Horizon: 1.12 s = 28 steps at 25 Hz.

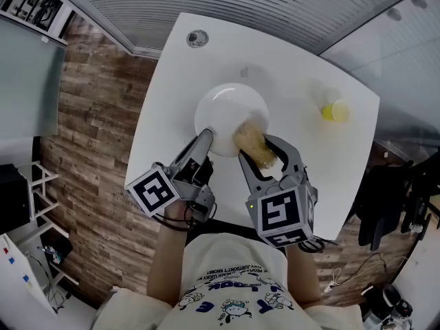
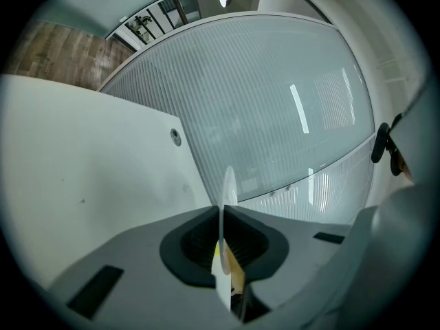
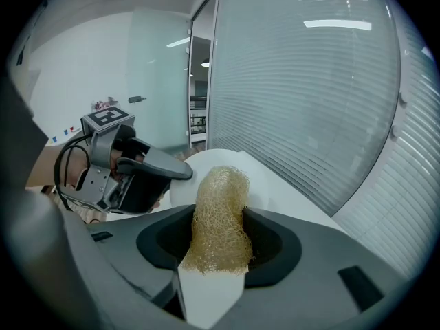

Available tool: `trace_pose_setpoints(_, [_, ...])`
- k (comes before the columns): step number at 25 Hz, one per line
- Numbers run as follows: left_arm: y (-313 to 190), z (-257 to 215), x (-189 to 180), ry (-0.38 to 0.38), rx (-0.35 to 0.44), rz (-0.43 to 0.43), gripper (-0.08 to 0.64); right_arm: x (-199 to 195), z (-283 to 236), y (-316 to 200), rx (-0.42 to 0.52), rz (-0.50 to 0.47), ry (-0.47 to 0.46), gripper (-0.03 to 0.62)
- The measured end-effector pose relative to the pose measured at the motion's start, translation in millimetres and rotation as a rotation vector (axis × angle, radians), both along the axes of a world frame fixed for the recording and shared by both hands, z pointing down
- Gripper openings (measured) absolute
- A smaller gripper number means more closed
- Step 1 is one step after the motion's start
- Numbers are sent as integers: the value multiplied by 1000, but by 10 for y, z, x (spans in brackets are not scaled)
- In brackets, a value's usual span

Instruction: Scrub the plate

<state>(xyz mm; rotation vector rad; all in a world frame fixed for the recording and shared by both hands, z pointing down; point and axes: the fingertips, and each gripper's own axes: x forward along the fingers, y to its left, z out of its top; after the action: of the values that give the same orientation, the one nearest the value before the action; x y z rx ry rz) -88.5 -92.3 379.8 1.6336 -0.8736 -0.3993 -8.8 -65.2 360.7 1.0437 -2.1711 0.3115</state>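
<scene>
At the far left of the head view, a wood-plank floor [image 1: 96,136] ran alongside the white table [image 1: 172,122], and part of a white shelf frame [image 1: 41,184] stood at the frame's edge. A small round fitting [image 1: 197,38] was set into the table top near its far corner, well apart from the work area.

The left gripper [image 1: 206,137] was closed on the near-left rim of the white plate [image 1: 230,105]. In the left gripper view the plate appeared edge-on, as a thin white line clamped between the two pads. The plate sat over the middle of the table. Whether it rested on the surface or was held just clear of it could not be determined.

To the right of that grip, the tan fibrous scrubber [image 1: 253,141] lay against the near-right part of the plate and covered that section of its rim. The right gripper [image 1: 260,151] was clamped on this scrubber, jaws wide, the pad filling the gap between them. In the right gripper view the scrubber blocked the centre of the frame, with the plate and the left gripper visible behind it to the left.

Further right, a small yellow object [image 1: 335,111] stood on the table, well apart from the plate. Past the table's right edge, dark items [image 1: 385,198] stood on the floor.
</scene>
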Motion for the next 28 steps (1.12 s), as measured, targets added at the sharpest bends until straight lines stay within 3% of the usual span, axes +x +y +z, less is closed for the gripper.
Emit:
trace_pose_setpoints(12, [42,11,55,12,3,34,38,393,-70,-363,64,104,70,195])
trace_pose_setpoints(28, [233,25,118,-6,-20,85,38,172,-166,-502,118,88,95,195])
